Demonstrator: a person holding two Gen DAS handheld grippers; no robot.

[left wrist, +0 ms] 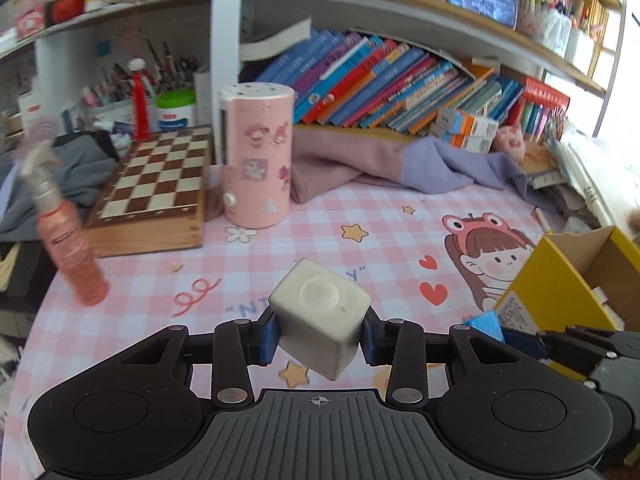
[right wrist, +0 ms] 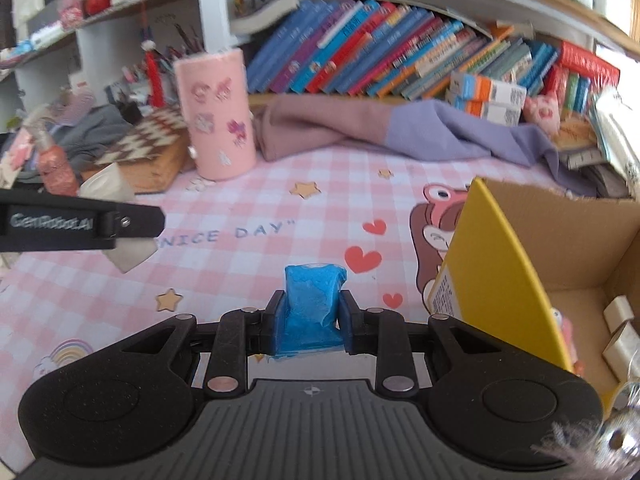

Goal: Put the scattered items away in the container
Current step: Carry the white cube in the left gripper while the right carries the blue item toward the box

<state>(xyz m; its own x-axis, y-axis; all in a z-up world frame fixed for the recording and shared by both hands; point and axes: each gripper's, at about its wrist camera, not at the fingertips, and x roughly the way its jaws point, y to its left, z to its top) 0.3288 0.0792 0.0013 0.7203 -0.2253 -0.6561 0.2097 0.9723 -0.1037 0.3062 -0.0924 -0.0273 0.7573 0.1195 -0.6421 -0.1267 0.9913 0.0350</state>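
My left gripper [left wrist: 318,334] is shut on a white square bottle [left wrist: 322,312] and holds it above the pink checked tablecloth [left wrist: 320,216]. My right gripper [right wrist: 312,322] is shut on a blue crumpled packet [right wrist: 314,300], just left of the yellow cardboard box [right wrist: 496,272]. The box [left wrist: 560,280] stands open at the right, with small white items [right wrist: 620,320] inside. In the right wrist view the left gripper [right wrist: 80,222] and its white bottle [right wrist: 128,254] show at the left. In the left wrist view the blue packet [left wrist: 486,324] shows by the box.
A pink cylinder with stickers [left wrist: 256,156], a chessboard box [left wrist: 156,188] and a pink spray bottle [left wrist: 70,248] stand at the back left. A pink and purple cloth [left wrist: 400,164] lies under the bookshelf [left wrist: 400,84]. A pen [left wrist: 542,218] lies near the box.
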